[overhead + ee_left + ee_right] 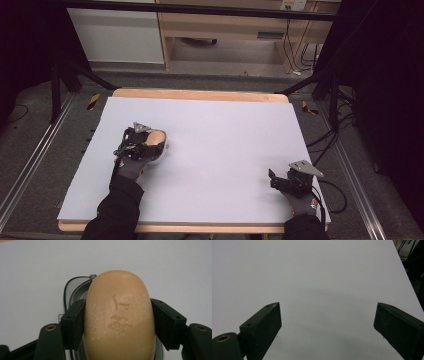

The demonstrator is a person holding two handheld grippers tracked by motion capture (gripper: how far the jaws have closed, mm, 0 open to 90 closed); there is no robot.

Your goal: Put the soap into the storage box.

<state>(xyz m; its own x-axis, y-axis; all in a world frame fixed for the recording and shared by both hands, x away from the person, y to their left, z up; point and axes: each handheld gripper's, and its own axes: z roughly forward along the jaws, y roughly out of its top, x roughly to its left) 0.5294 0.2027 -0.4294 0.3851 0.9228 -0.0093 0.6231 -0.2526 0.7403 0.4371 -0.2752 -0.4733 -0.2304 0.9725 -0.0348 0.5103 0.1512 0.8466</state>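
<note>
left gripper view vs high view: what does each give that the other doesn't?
Left gripper view alone: the stamped lettering and white flecks on the soap bar, both jaws pressed on its sides, and the wire edge of the clear dish under it.

High view alone: the right gripper, open, at the table's near right, plus the wooden table edge and floor.

Both: the left gripper shut on the soap, over the white sheet.

White table sheet (pixel 225 145), wooden cabinet (pixel 225 25) behind, cables (pixel 292 45) on floor
</note>
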